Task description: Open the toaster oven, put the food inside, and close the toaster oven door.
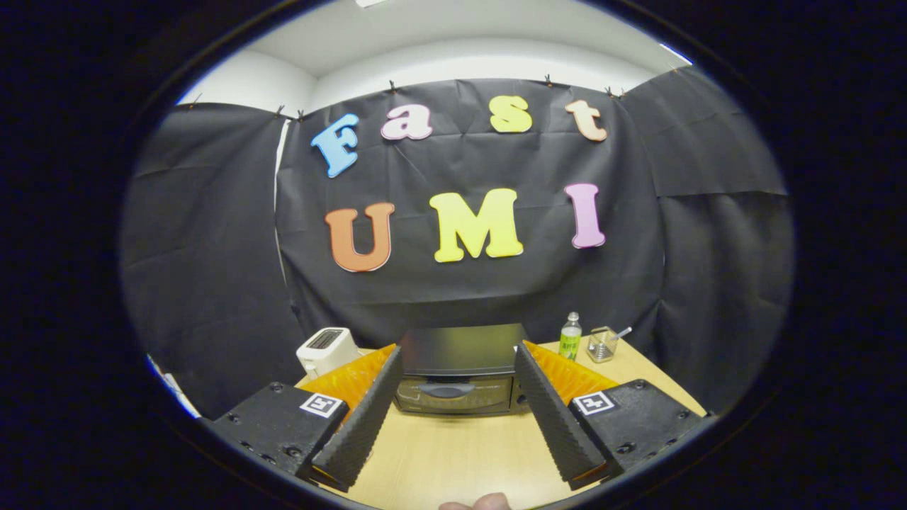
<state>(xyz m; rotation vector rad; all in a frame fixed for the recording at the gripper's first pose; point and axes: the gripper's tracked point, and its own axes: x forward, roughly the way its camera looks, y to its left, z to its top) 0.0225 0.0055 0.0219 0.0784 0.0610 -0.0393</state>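
- The tongs (458, 361) are spread wide above the wooden tabletop (453, 453), gripping nothing.
- The toaster oven (459, 370) sits just beyond the fingertips, framed between them, its door closed.
- A white toaster (326, 350) stands to the oven's left.
- A green-labelled bottle (570, 336) and a clear container (602, 345) stand to its right.

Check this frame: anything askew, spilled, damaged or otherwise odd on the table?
Nothing stands out. The black toaster oven sits square with its door shut, beyond the open gripper. The white pop-up toaster, green-labelled bottle and clear glass holding a utensil stand upright on the light wooden table. No spill shows.
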